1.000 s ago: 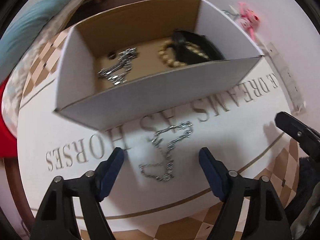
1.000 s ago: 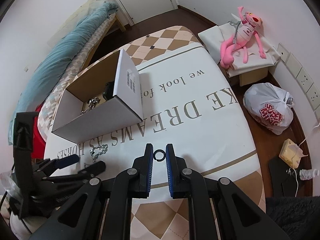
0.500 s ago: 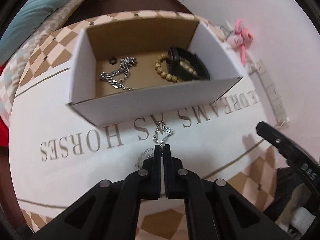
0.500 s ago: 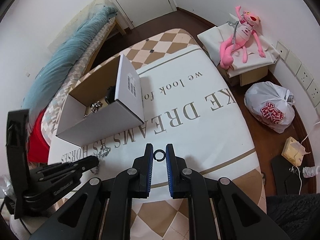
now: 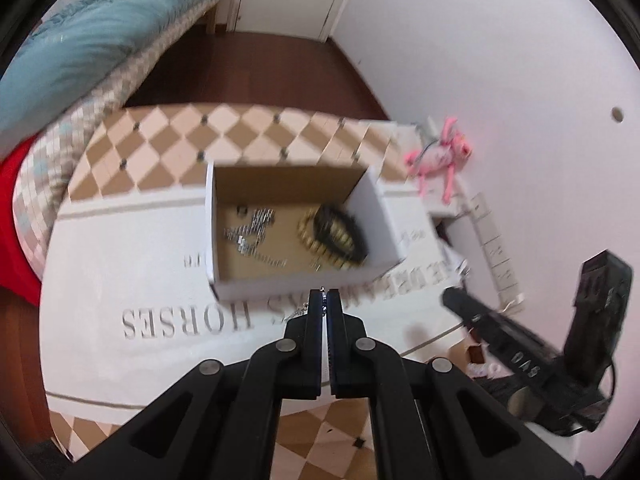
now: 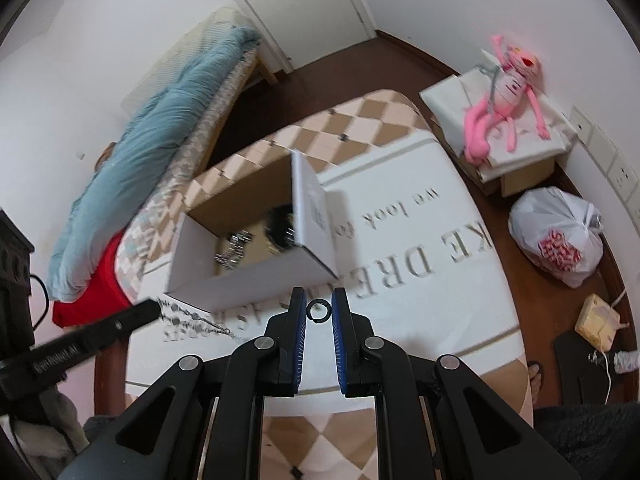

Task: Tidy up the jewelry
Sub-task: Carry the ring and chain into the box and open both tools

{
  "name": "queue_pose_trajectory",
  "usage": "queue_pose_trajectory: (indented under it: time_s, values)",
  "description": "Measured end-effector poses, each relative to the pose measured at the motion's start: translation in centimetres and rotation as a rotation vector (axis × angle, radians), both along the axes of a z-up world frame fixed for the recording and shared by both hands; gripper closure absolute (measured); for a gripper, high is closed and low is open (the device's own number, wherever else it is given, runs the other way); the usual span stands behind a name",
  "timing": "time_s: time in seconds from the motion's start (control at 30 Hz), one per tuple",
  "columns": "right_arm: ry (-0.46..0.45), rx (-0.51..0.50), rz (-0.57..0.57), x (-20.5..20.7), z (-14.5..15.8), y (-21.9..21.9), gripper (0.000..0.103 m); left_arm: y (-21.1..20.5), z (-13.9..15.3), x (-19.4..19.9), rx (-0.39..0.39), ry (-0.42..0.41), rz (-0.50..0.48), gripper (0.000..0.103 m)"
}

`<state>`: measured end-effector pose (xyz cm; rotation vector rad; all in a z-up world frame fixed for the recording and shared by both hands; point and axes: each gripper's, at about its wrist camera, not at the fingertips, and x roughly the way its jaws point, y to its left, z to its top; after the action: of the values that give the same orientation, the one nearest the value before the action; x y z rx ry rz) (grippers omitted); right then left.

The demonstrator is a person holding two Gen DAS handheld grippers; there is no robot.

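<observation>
The box [image 5: 296, 284] at the worktop's far edge already holds a chain, beads and a black band. The left tool [image 5: 325, 294] is clamped on a silver chain [image 6: 192, 318], lifted; the right tool [image 6: 319, 309] pinches a small ring [image 6: 319, 310]. Both remain to drop in.

The cardboard box [image 5: 304, 284] is open on top, so entry from above is free; its near wall stands between the left gripper [image 5: 325, 294] and the bracelets [image 5: 334, 236] and chains [image 5: 252, 236] on its floor. White tablecloth [image 6: 420, 312] right of the box lies bare.
</observation>
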<state>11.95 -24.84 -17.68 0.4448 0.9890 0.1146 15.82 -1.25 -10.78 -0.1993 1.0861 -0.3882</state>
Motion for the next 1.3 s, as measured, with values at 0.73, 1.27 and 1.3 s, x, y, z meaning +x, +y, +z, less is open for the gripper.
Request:
queue_pose_trajectory:
  time_s: [0.73, 1.27, 1.3]
  values:
    - [0.234, -0.016, 0.307, 16.7, -2.3, 7.8, 0.09, 2.3, -3.7, 11.6, 0.078, 0.188, 0.085, 0.101]
    - [0.312, -0.165, 0.321, 18.7, -3.4, 9.1, 0.068, 4.9, -3.8, 11.9, 0.282, 0.138, 0.24, 0.023]
    - [0.306, -0.182, 0.31, 18.8, -3.2, 9.1, 0.068, 5.0, -3.5, 11.7, 0.305, 0.118, 0.245, 0.014]
